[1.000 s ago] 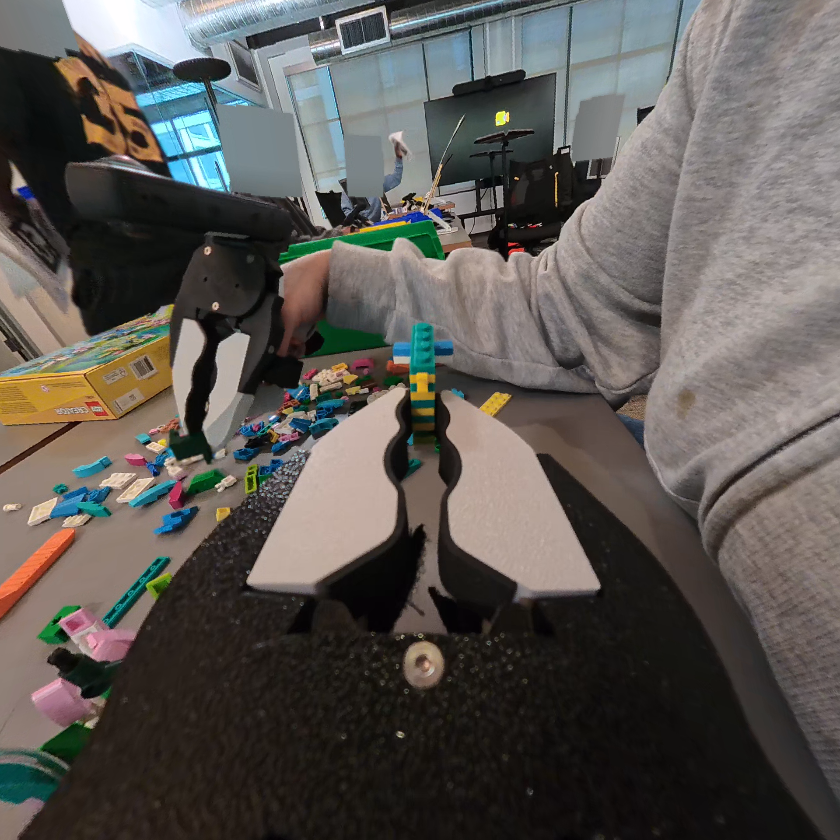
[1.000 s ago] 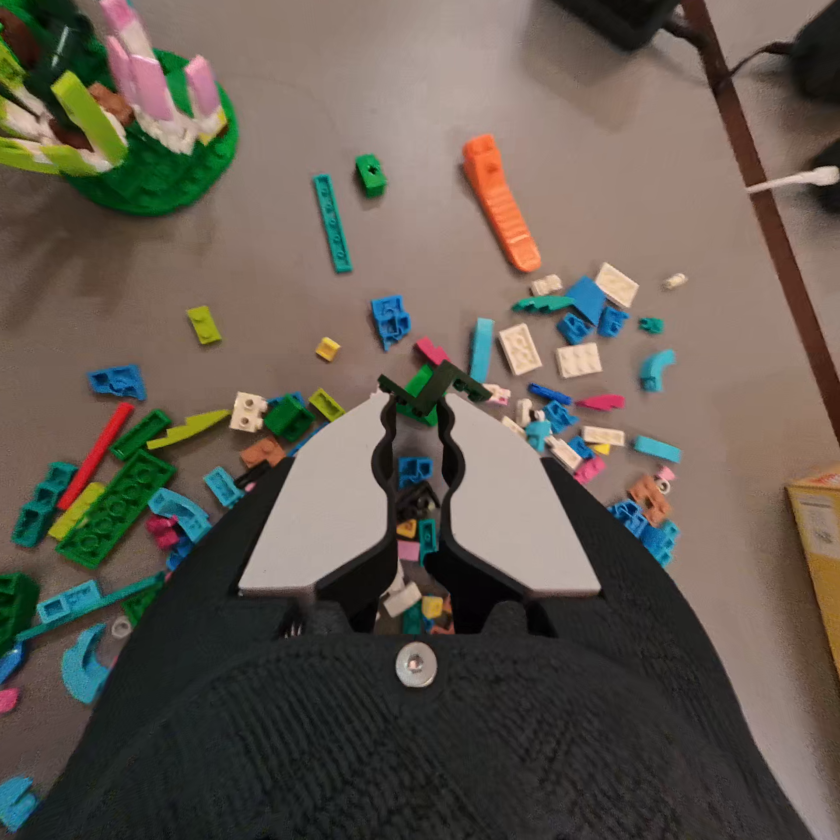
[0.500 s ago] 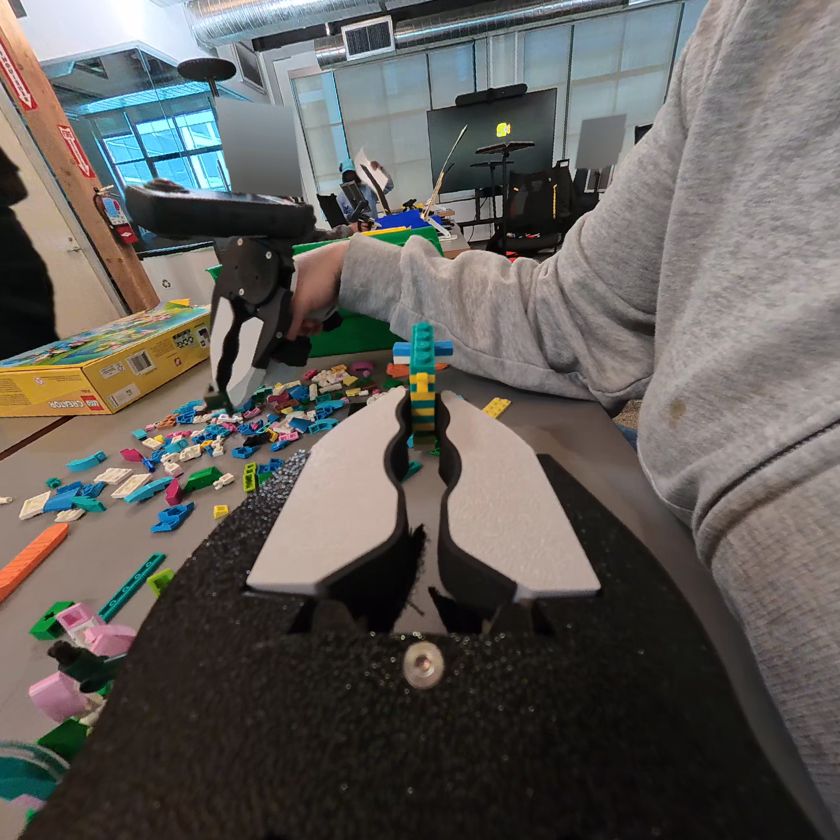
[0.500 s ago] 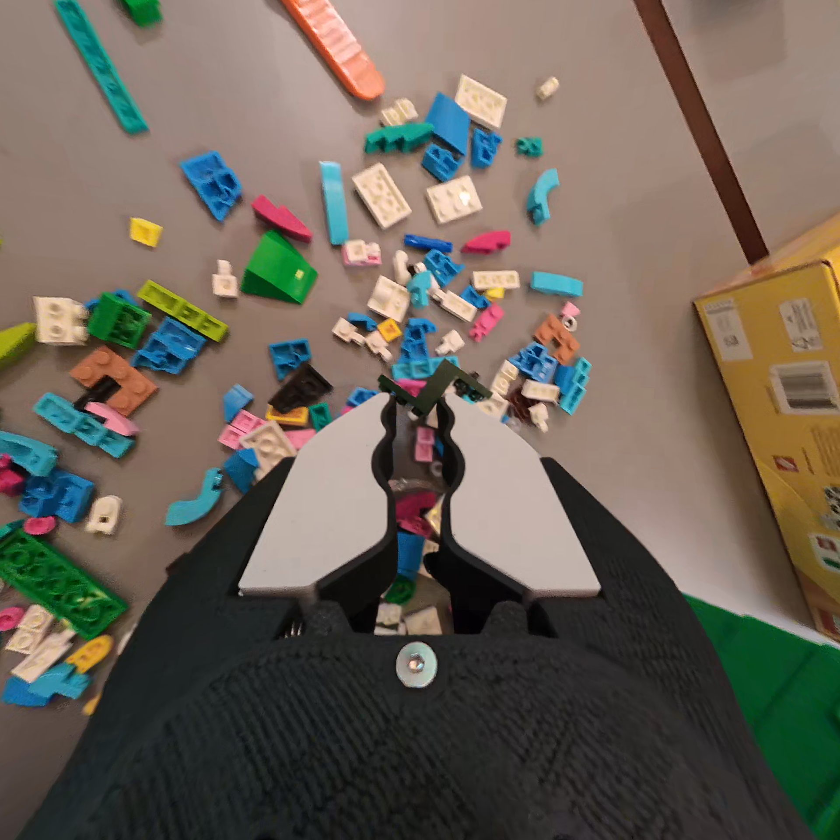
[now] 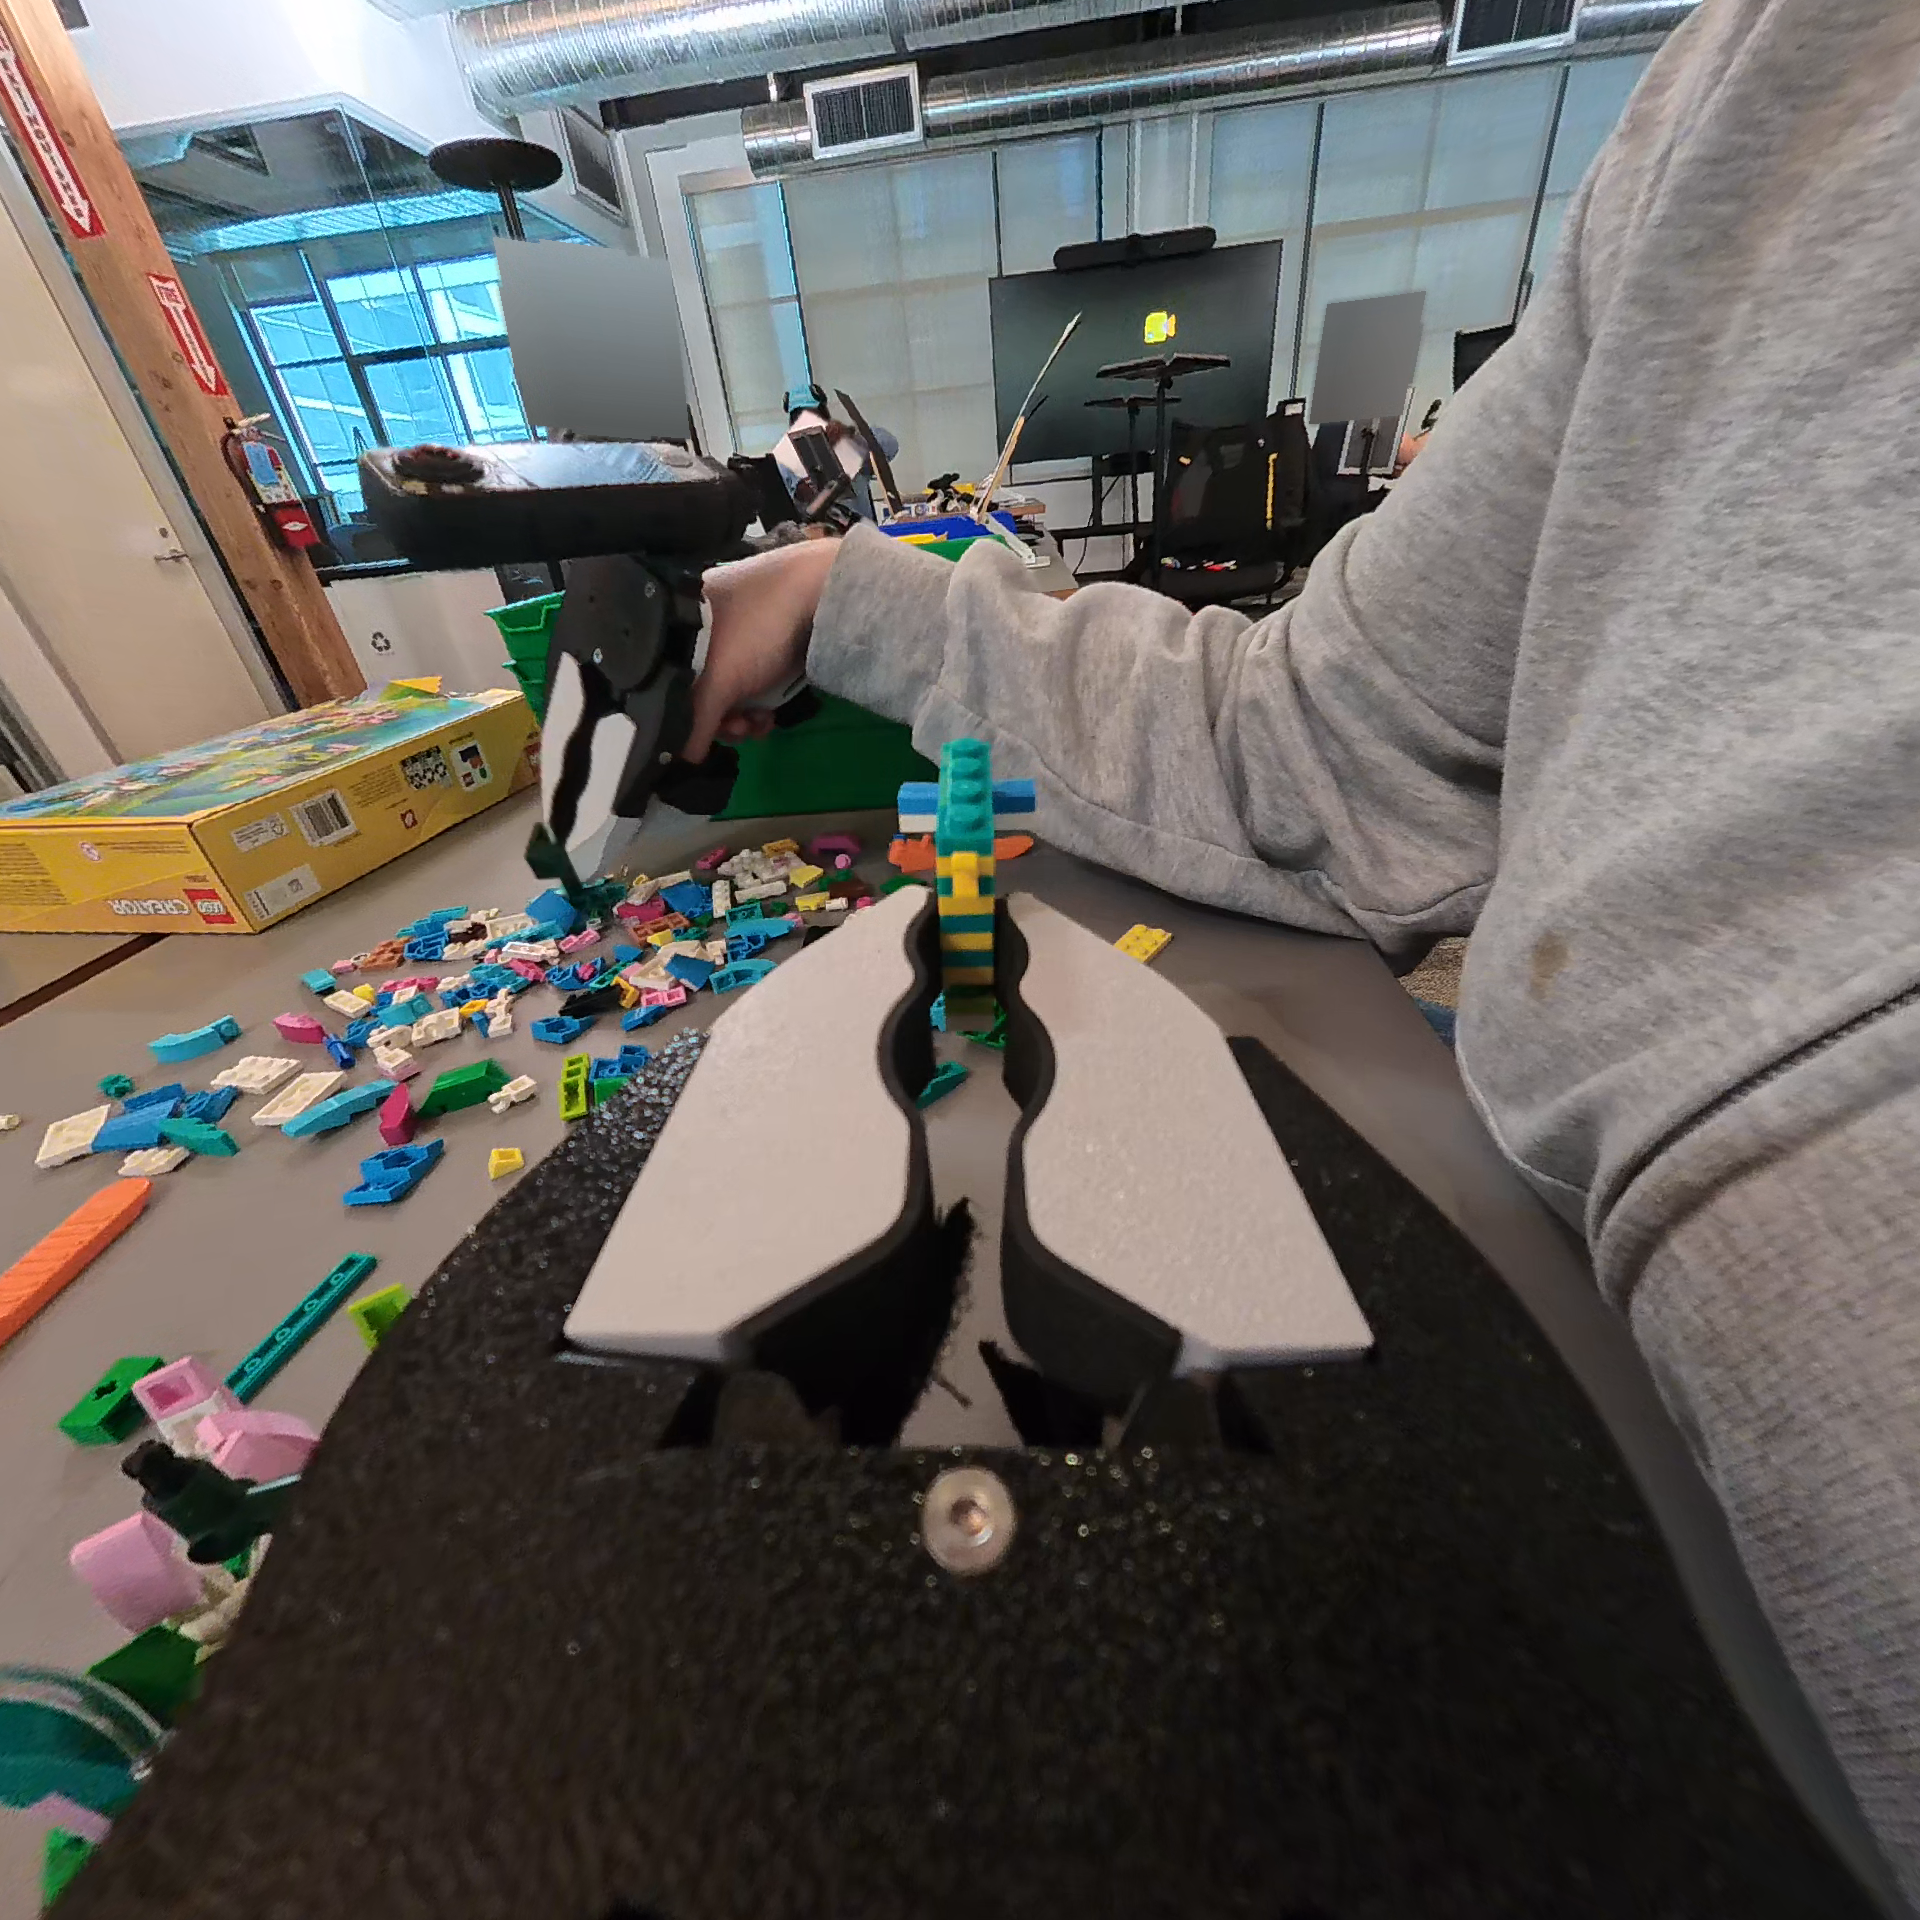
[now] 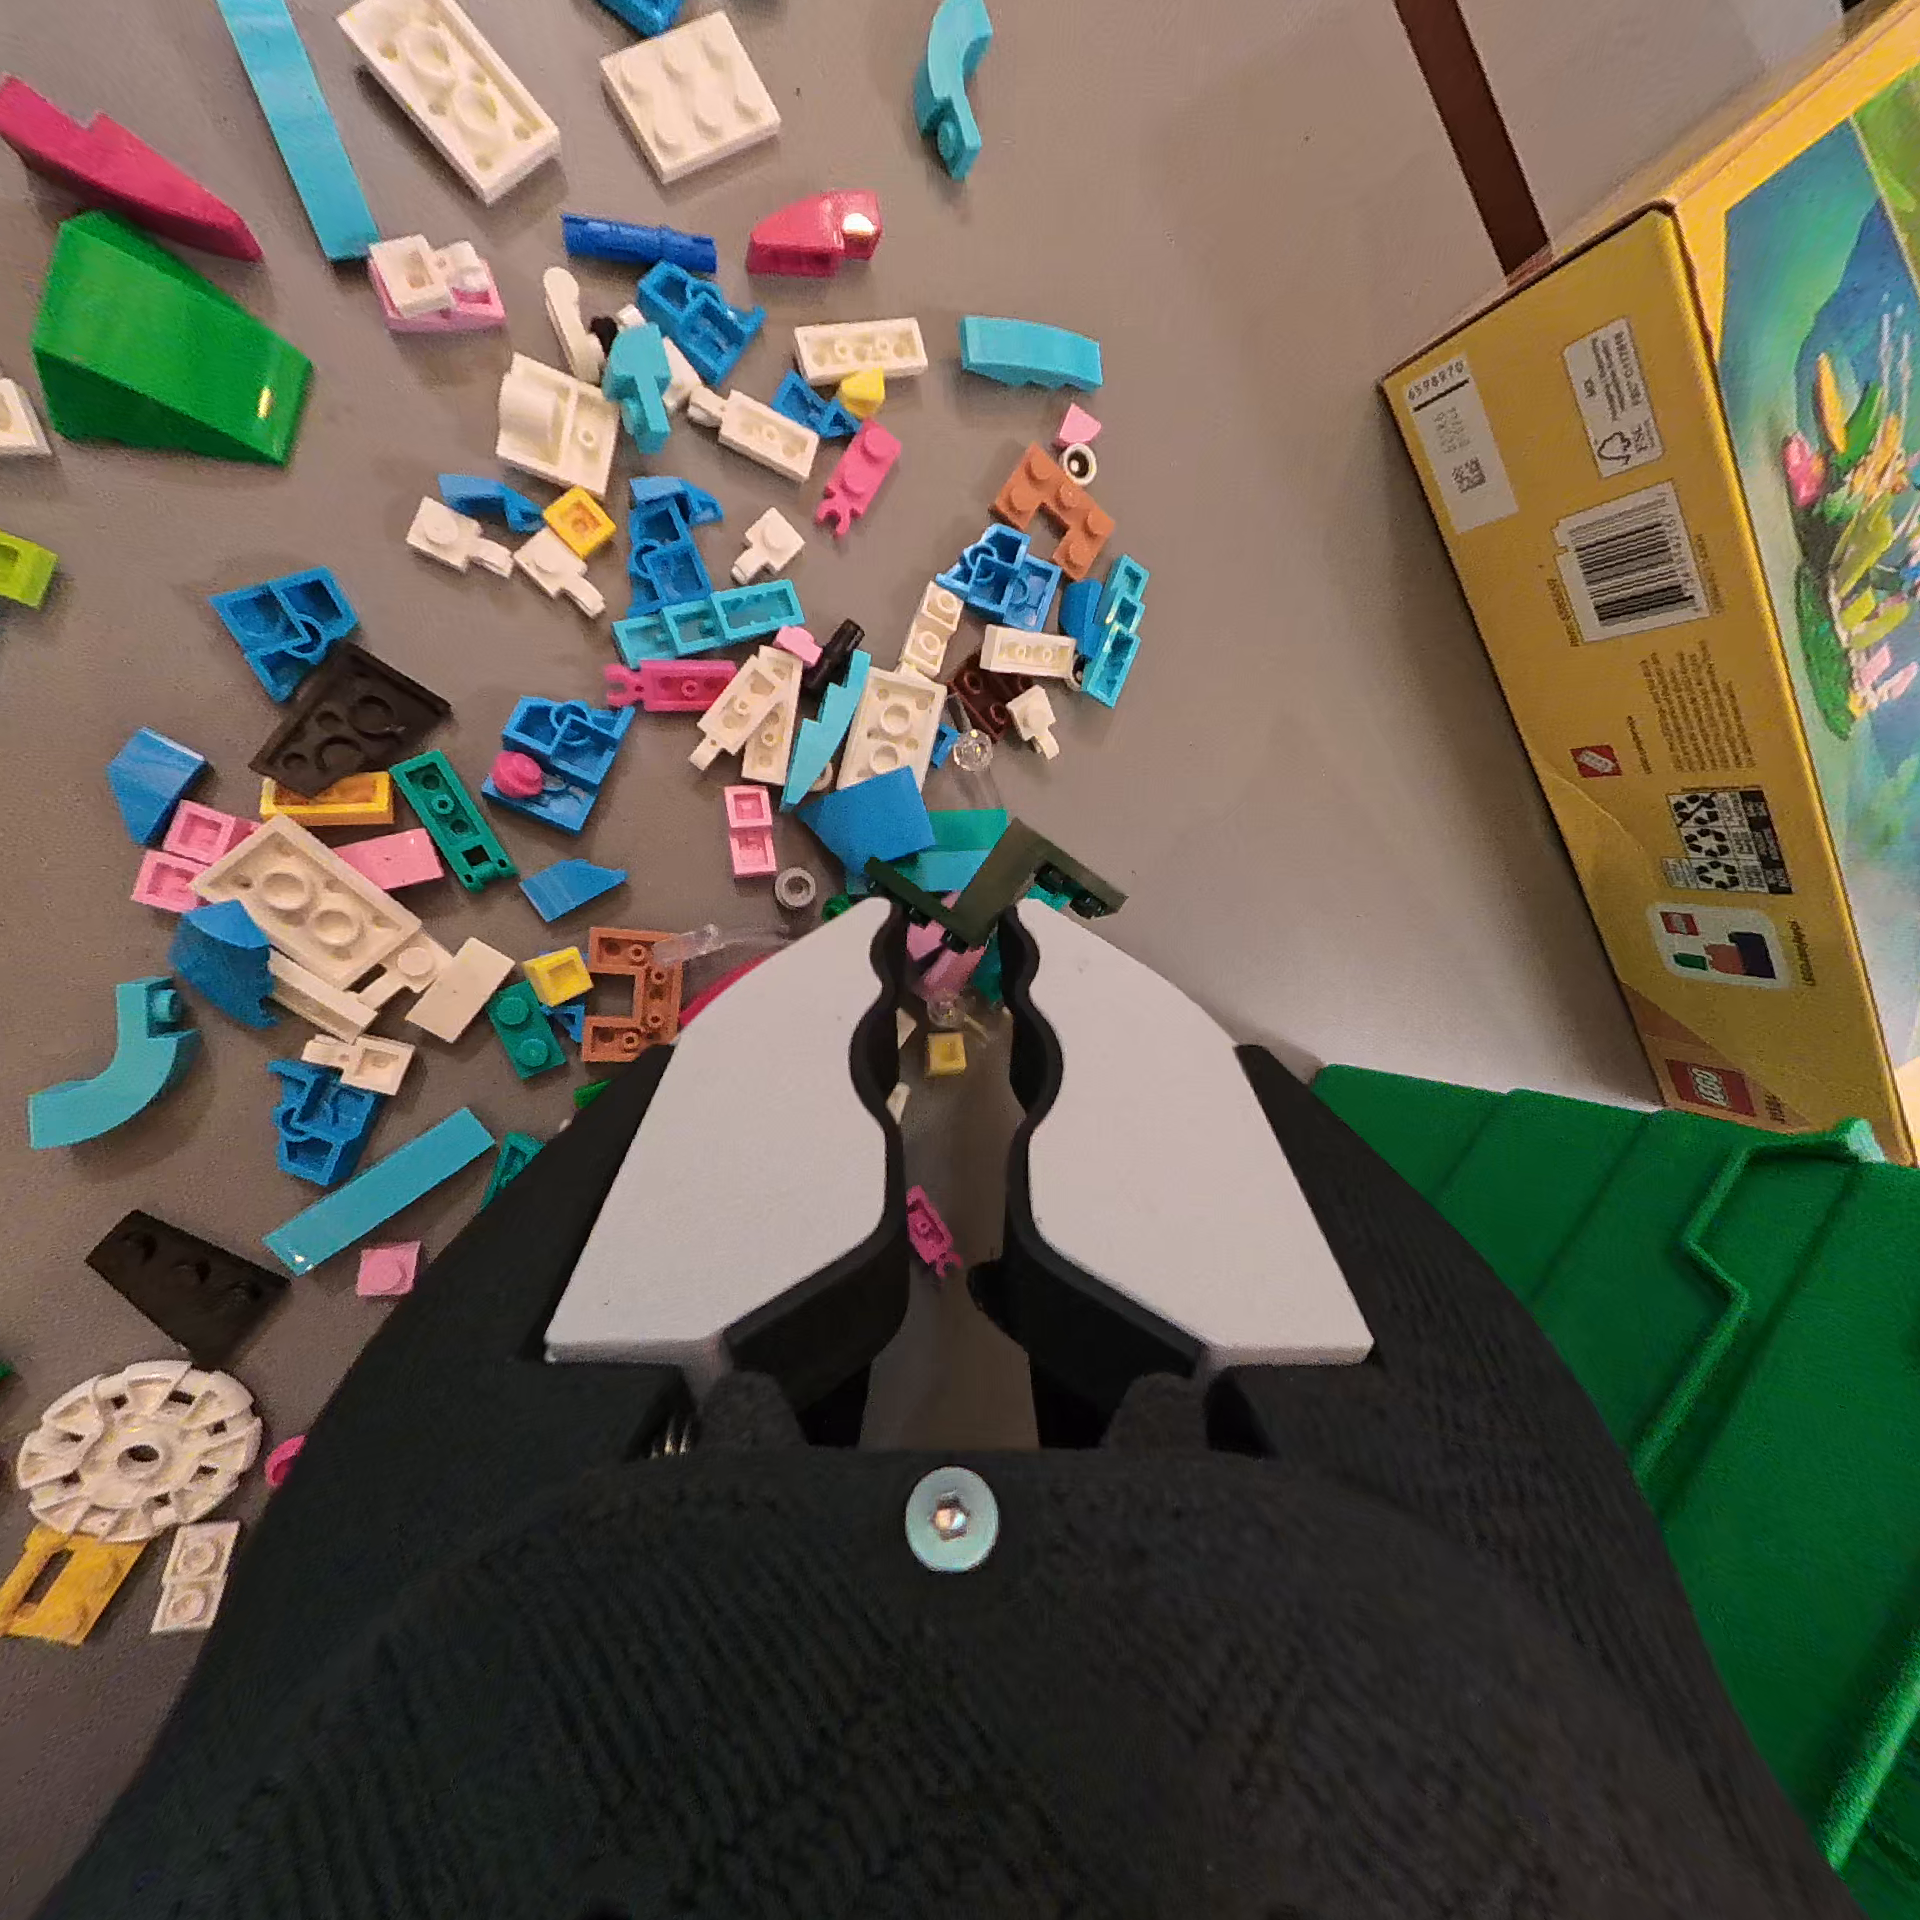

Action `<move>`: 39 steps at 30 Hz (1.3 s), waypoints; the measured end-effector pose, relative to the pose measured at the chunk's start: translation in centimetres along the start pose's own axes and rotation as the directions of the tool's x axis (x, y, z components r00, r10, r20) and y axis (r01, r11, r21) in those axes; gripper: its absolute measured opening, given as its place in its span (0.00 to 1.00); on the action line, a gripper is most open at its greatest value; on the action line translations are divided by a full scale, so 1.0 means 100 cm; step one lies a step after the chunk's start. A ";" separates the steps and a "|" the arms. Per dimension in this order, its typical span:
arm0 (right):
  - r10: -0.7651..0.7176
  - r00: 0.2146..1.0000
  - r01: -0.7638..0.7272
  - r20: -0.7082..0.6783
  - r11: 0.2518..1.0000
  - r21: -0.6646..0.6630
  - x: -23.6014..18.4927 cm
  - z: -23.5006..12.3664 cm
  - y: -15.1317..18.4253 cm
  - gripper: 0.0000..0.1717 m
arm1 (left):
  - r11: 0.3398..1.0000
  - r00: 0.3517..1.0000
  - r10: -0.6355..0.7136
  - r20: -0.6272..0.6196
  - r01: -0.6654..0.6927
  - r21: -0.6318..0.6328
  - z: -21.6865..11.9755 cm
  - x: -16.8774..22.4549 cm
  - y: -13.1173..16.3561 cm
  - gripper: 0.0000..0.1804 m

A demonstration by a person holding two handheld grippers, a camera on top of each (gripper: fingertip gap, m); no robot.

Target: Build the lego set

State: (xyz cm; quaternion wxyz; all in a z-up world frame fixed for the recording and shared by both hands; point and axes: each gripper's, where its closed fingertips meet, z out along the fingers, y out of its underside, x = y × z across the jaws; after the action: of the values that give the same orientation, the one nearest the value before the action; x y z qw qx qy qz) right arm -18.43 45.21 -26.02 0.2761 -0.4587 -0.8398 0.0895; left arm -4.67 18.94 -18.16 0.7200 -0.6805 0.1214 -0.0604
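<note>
Two tools grip bricks: left (image 5: 966,935) striped tower (image 5: 964,883), right (image 6: 956,914) dark-green piece (image 6: 1003,883), above grey table (image 6: 1247,623).

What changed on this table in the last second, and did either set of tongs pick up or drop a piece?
The right tongs travelled across the loose bricks toward the yellow box and came down close to the pile, carrying the same dark green piece. Nothing was picked up or dropped. The left tongs stayed put, clamped on the striped brick tower.

left gripper (image 5: 968,940): grey wavy-edged fingers, black textured body, silver screw | right gripper (image 6: 954,920): same build | sleeve (image 5: 1299,727): grey sweatshirt, loose, cuffed
</note>
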 end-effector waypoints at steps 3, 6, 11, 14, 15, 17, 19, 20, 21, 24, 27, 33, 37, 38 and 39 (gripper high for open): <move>0.006 1.000 -0.005 0.008 1.000 -0.029 -0.001 0.002 0.006 0.09 | 1.000 1.000 0.004 -0.001 -0.004 -0.002 0.000 0.001 0.000 0.05; 0.015 1.000 -0.015 0.028 1.000 -0.017 -0.003 0.002 0.004 0.09 | 1.000 1.000 0.006 -0.002 -0.006 -0.004 0.000 0.001 0.000 0.05; -0.023 1.000 0.023 0.011 1.000 -0.007 -0.005 0.003 -0.001 0.09 | 1.000 1.000 0.006 -0.010 -0.006 -0.006 0.001 0.003 0.001 0.05; 0.013 0.999 -0.013 -0.029 1.000 0.000 0.005 -0.001 -0.001 0.09 | 1.000 1.000 0.006 -0.013 -0.006 -0.007 0.001 0.003 0.001 0.05; 0.026 0.999 -0.026 -0.043 1.000 0.000 0.008 -0.002 0.000 0.09 | 1.000 1.000 0.006 -0.014 -0.006 -0.008 0.001 0.003 0.001 0.05; 0.047 0.997 -0.047 -0.069 0.999 -0.007 0.014 -0.005 0.003 0.09 | 1.000 1.000 0.007 -0.015 -0.007 -0.008 0.001 0.004 0.001 0.05; 0.062 0.995 -0.063 -0.078 0.998 -0.019 0.017 -0.005 0.007 0.09 | 1.000 1.000 0.007 -0.015 -0.007 -0.009 0.001 0.004 0.001 0.05; 0.066 0.994 -0.068 -0.083 0.997 -0.027 0.018 -0.004 0.009 0.09 | 1.000 1.000 0.006 -0.015 -0.007 -0.009 0.001 0.004 0.001 0.05; 0.068 0.994 -0.071 -0.086 0.997 -0.036 0.019 -0.003 0.010 0.09 | 1.000 1.000 0.006 -0.016 -0.006 -0.008 0.001 0.004 0.001 0.05; 0.068 0.995 -0.073 -0.073 0.995 -0.063 0.016 0.001 0.015 0.09 | 1.000 1.000 0.007 -0.016 -0.007 -0.009 0.001 0.004 0.001 0.05; 0.058 0.997 -0.061 -0.050 0.997 -0.055 0.010 0.006 0.011 0.09 | 1.000 1.000 0.009 -0.016 -0.009 -0.010 0.001 0.004 0.001 0.05; 0.013 0.999 -0.015 0.041 0.998 0.056 -0.016 0.019 -0.021 0.09 | 1.000 1.000 0.008 -0.017 -0.008 -0.008 0.001 0.004 0.001 0.05; 0.040 0.999 -0.041 0.005 0.994 0.105 -0.005 0.008 -0.026 0.09 | 1.000 1.000 0.010 -0.018 -0.010 -0.010 0.001 0.004 0.001 0.05; 0.053 0.999 -0.052 -0.011 0.992 0.111 0.000 0.004 -0.025 0.09 | 1.000 1.000 0.011 -0.018 -0.011 -0.011 0.001 0.005 0.002 0.05; 0.064 0.998 -0.061 -0.024 0.991 0.118 0.004 0.000 -0.023 0.09 | 1.000 1.000 0.011 -0.018 -0.012 -0.011 0.001 0.005 0.002 0.05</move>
State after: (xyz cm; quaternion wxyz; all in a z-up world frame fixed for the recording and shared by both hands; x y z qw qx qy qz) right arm -20.29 44.25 -24.91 0.3112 -0.4690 -0.8145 0.1406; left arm -4.21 18.96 -18.35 0.7154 -0.6833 0.1321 -0.0617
